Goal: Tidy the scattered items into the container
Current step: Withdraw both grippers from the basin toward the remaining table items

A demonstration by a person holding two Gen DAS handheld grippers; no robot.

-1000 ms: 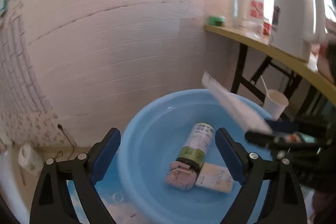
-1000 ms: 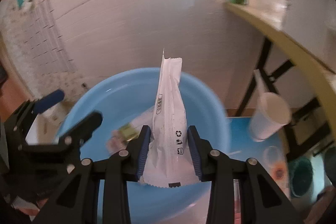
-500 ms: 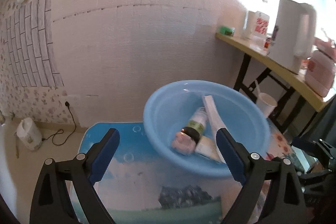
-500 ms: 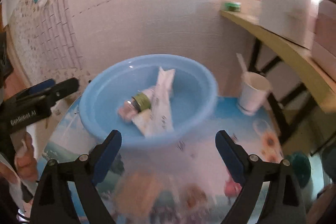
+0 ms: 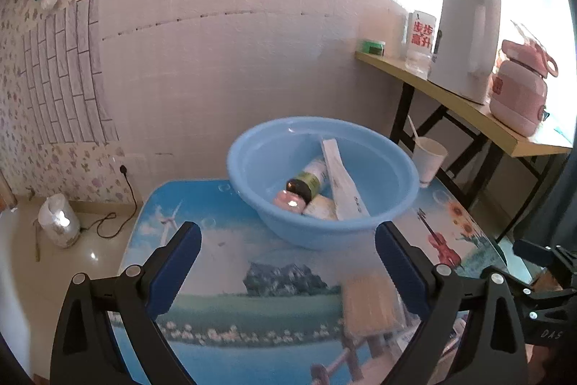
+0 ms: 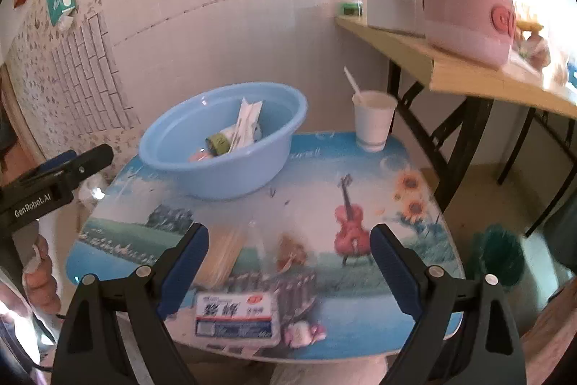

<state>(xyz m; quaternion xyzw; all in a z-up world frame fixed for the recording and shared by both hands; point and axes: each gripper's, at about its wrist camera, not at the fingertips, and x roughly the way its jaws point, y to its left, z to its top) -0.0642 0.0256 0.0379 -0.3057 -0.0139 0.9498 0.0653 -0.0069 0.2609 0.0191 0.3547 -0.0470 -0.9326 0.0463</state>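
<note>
**Now: both tools empty, basin partly filled**

Currently hovering over low table with printed landscape top (image 6: 324, 204). Left gripper (image 5: 288, 271) standing with blue-padded jaws spread wide, pinching nothing. Right gripper (image 6: 288, 267) likewise spread wide and empty.

Sitting toward far edge of table: round light-blue plastic basin (image 5: 324, 233). Lying inside it: long white flat sachet (image 5: 342, 183) leaning against the wall, bottle with green label and dark cap (image 5: 306, 179), small pink object (image 5: 288, 201), pale packet (image 5: 321, 208), all touching one another.

Remaining on table outside basin, near front edge: bundle of thin tan sticks in clear wrap (image 6: 220, 255), white box with blue printed label (image 6: 236, 316), small pink wrapped piece (image 6: 303, 332) just beside the box, blurred orange item (image 6: 290, 253).

Standing near basin: white paper cup holding a white utensil (image 6: 373, 121).
</note>
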